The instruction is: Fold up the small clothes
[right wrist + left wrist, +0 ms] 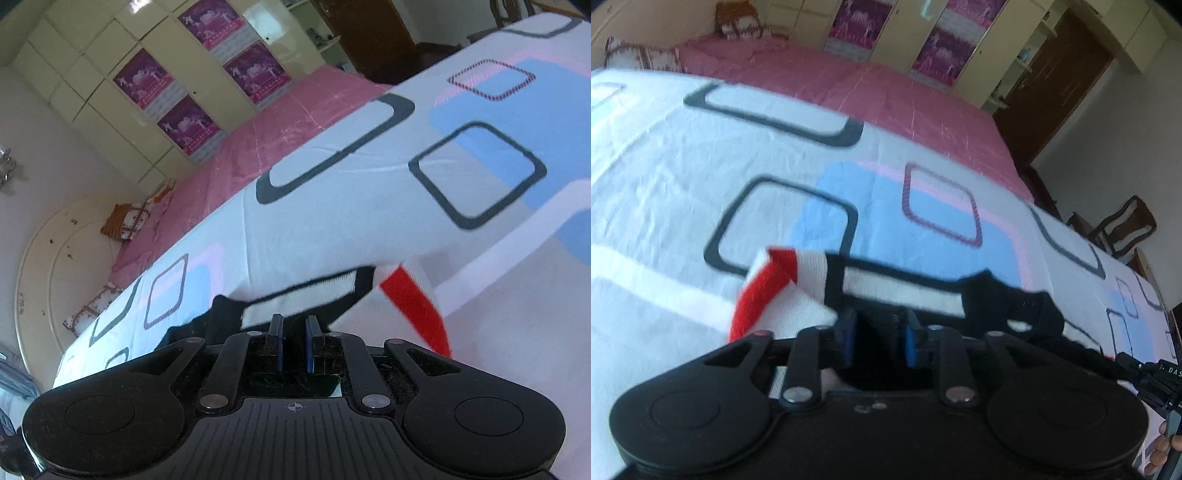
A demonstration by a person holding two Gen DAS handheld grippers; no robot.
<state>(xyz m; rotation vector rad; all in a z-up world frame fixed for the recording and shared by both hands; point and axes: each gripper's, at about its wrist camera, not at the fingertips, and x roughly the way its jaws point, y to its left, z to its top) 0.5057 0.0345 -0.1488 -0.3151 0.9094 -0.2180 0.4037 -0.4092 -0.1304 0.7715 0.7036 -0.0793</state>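
Soft, even daylight, motion blur over the bedsheet (683,177), glare on wardrobe doors (122,26), fisheye-bent edges.

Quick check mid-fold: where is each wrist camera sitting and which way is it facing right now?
Left wrist: on the left gripper, angled down across the bed sheet at the garment; jaws parted, fingers of a hand at the lower right.
Right wrist: on the right gripper, rolled, facing the same garment; jaws nearly closed.
Shared: garment, sheet, wardrobe.
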